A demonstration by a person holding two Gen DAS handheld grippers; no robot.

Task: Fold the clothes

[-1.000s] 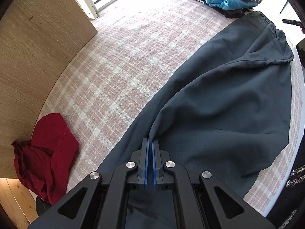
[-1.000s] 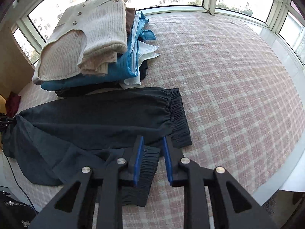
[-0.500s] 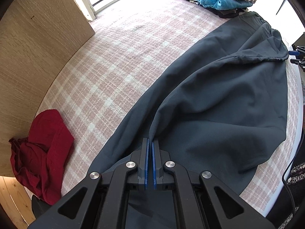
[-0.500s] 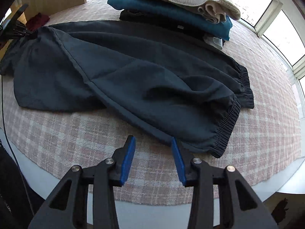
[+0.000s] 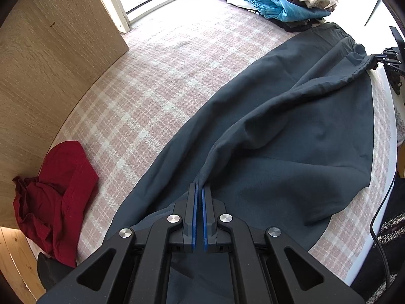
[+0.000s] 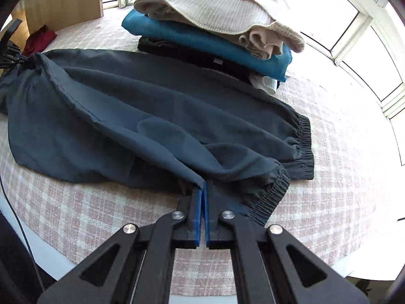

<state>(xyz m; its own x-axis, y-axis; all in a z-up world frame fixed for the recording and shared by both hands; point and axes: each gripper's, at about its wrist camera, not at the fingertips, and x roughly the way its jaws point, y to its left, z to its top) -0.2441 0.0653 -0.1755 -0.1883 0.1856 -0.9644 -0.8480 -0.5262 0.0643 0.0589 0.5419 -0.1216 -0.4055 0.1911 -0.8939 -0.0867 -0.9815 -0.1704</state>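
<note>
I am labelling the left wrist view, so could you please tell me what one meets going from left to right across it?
Wooden panel → red garment → bare plaid cloth → dark trousers → right claw at the trousers' far edge.

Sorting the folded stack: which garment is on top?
The cream ribbed knit, buttons showing; the blue garment and the black one lie beneath it.

dark slate trousers (image 6: 157, 116); pink-white plaid cover (image 5: 141, 96); red garment (image 5: 53, 192); blue-padded tools.
</note>
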